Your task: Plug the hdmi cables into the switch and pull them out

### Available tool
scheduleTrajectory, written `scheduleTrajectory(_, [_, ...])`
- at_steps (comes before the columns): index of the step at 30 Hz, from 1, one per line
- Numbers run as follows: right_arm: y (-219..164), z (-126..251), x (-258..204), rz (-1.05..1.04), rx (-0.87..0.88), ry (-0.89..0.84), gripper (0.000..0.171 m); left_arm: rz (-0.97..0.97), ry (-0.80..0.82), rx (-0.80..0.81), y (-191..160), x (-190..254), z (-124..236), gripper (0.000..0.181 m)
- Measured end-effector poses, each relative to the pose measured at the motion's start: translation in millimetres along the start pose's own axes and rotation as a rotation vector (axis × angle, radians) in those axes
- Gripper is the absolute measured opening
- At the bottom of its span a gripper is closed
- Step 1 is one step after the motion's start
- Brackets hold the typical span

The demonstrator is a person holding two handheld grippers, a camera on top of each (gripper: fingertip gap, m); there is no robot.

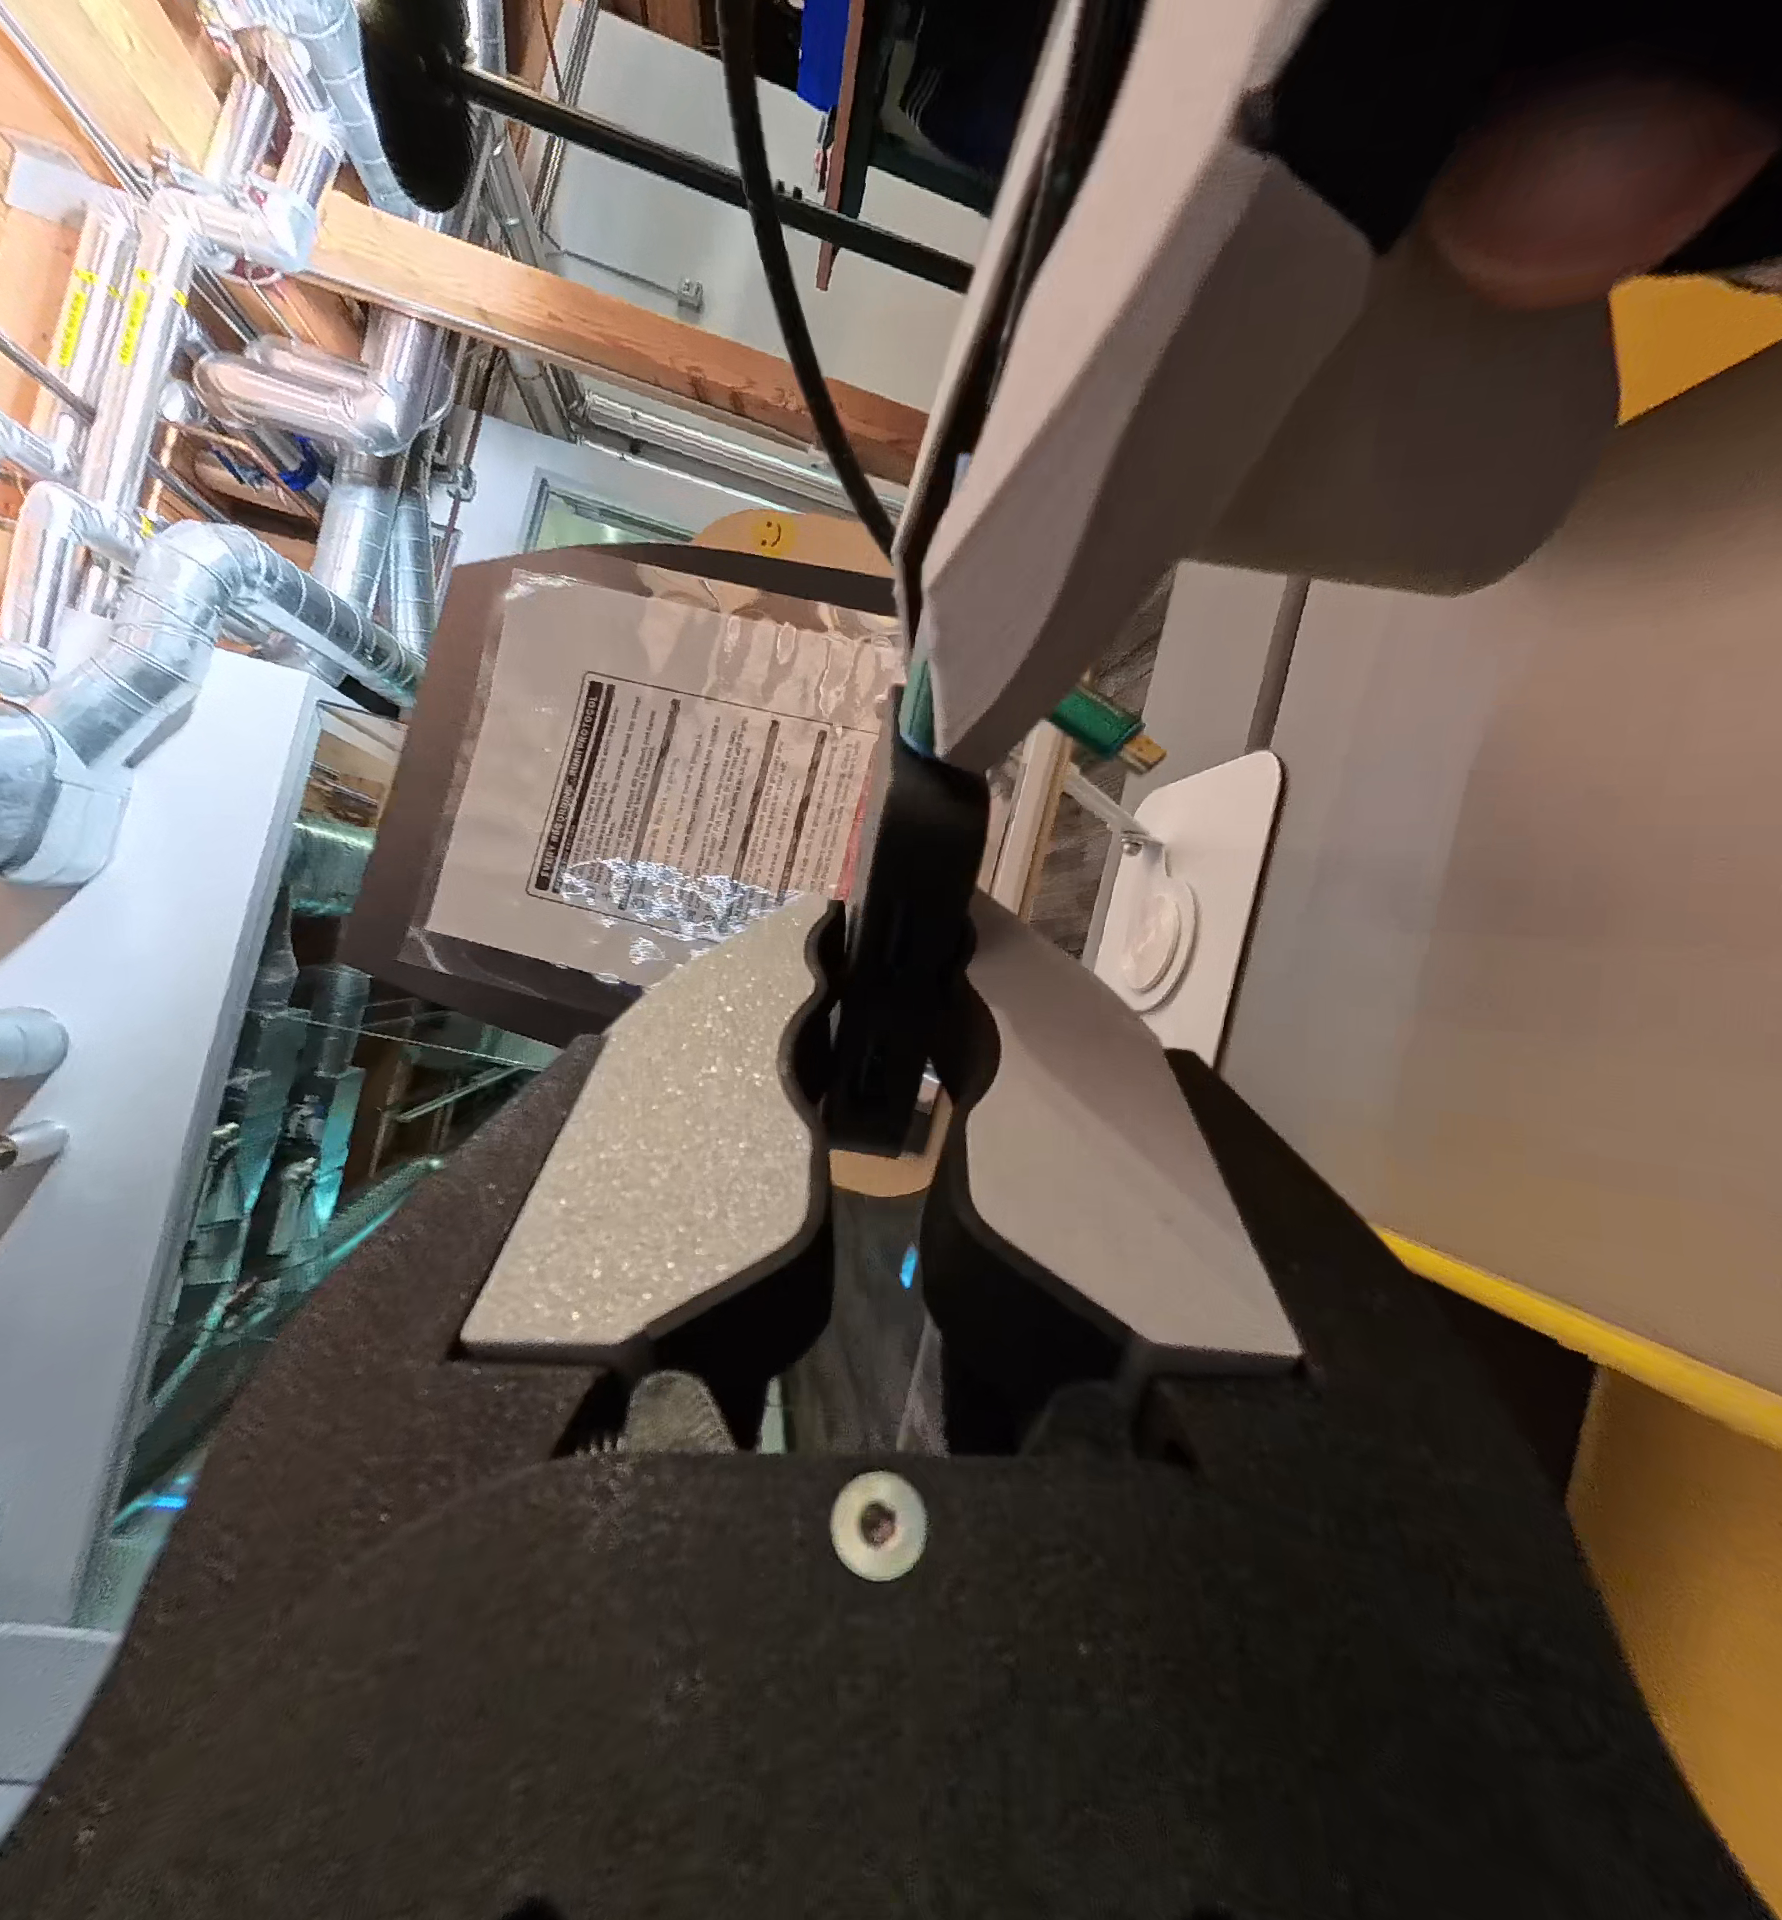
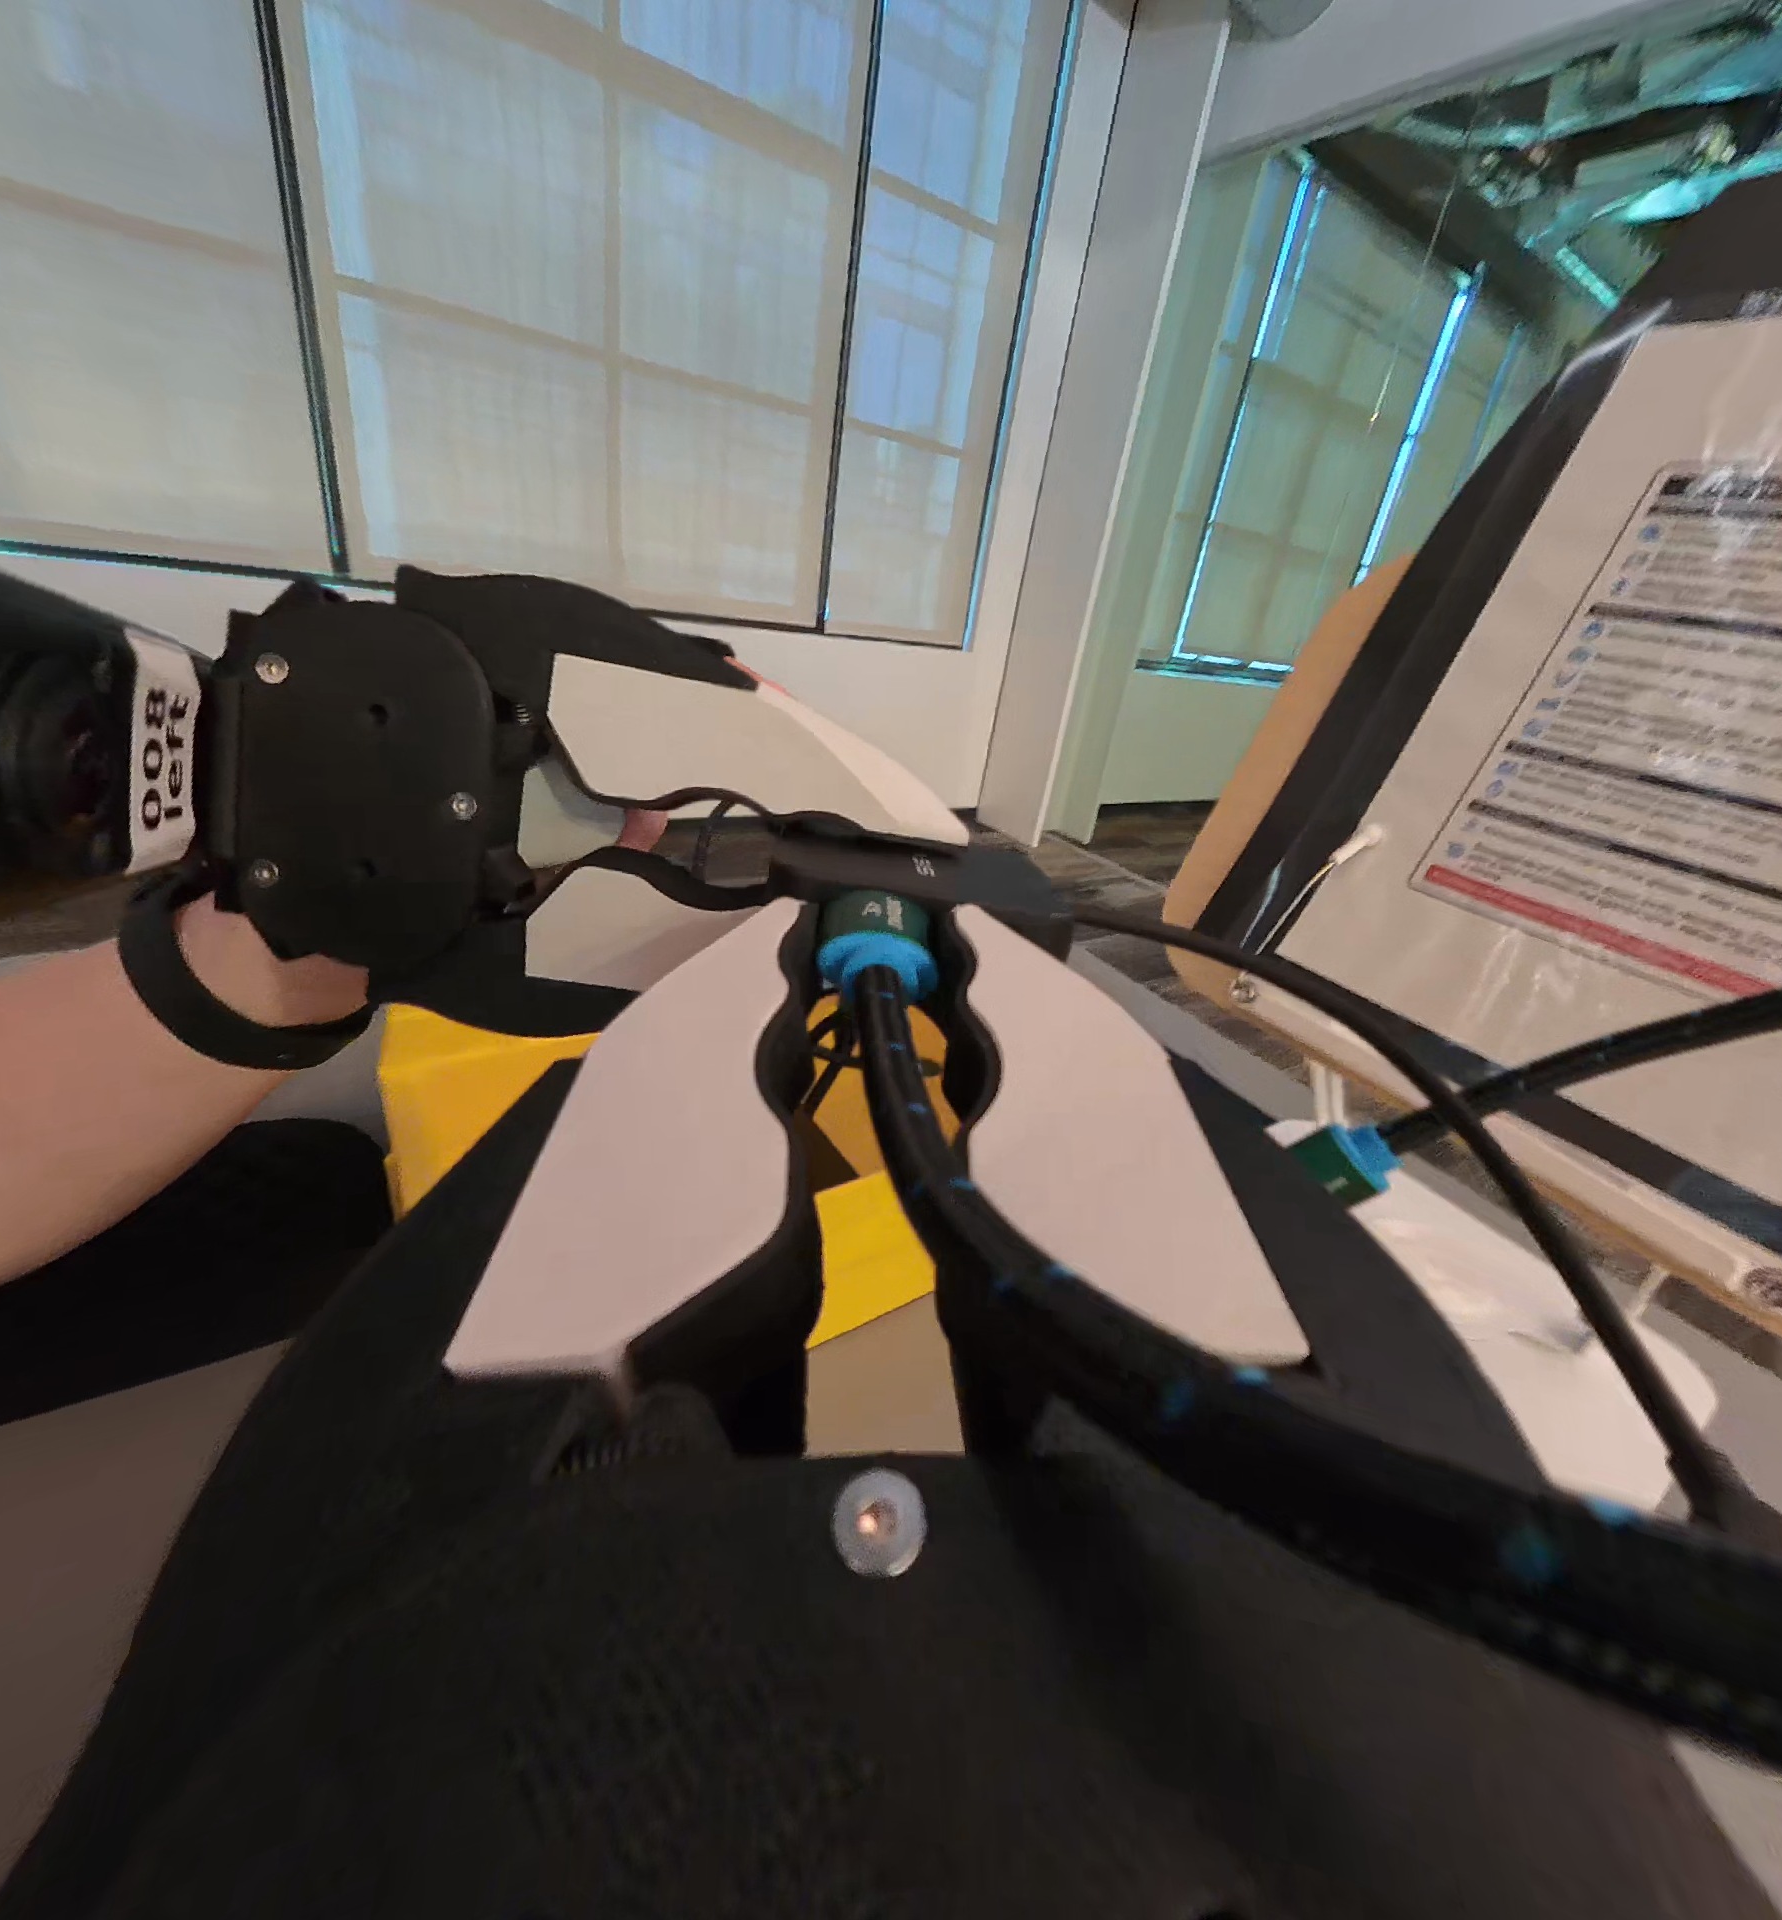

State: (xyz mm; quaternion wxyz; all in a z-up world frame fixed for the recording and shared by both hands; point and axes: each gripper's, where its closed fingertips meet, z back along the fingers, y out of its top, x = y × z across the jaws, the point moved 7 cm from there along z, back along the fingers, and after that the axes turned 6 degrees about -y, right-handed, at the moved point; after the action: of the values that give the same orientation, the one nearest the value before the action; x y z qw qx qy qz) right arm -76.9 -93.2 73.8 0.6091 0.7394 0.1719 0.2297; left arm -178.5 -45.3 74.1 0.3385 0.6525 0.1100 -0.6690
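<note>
The left gripper is clamped on the black switch, held flat above the table — long axis across the right wrist view. The right gripper pinches a green plug seated in the switch, its cable trailing back. A second plug lies loose — pointing left. Both plugs and a propped sheet bear print.

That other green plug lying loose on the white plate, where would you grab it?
Grip the green plug across its flat green body, coming from the cable end, where the blue collar sits. The flat sides suit two fingers, and this probably leaves the connector tip clear.
</note>
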Motion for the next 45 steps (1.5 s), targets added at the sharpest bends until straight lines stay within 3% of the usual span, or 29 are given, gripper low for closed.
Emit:
scheduleTrajectory(8, [5,1,4,-0.153,-0.007,0.092,0.022,0.012,0.006,-0.006,2,-5,5,0.015])
scheduleTrajectory(11, [26,22,32,-0.2,0.104,0.023,0.02,0.059,0.15,-0.314,-52,-39,17,0.014])
scheduleTrajectory(12, [34,30,44,-0.201,0.118,-0.01,0.019,0.145,0.138,-0.245,-62,-51,30,0.014])
scheduleTrajectory(14, [42,36,60,-0.128,-0.006,0.029,0.02,0.272,0.186,-0.045,-54,-73,61,0.014])
scheduleTrajectory(16, [49,49,71,-0.062,-0.176,0.111,0.021,0.319,0.232,0.008,-49,-86,80,0.013])
scheduleTrajectory(18, [60,74,92,0.012,-0.239,0.045,0.021,0.35,0.214,-0.019,-51,-91,86,0.013])
scheduleTrajectory(22, [63,136,108,-0.033,-0.446,0.127,0.021,0.303,0.207,-0.114,-57,-89,86,0.014])
scheduleTrajectory(27, [31,206,102,0.076,-0.708,0.332,0.018,0.258,0.168,-0.14,-49,-82,76,0.014])
scheduleTrajectory(32, [11,226,107,-0.004,-0.602,0.611,0.011,0.232,0.132,-0.139,-41,-74,69,0.014])
scheduleTrajectory(35, [-18,221,125,-0.106,-0.752,0.552,0.012,0.223,0.116,-0.135,-37,-70,65,0.014])
scheduleTrajectory(39, [-55,195,151,-0.187,-0.996,0.339,0.013,0.211,0.098,-0.142,-34,-66,59,0.014])
scheduleTrajectory(45, [-104,177,143,-0.226,-1.365,0.373,0.013,0.199,0.074,-0.142,-31,-61,54,0.014])
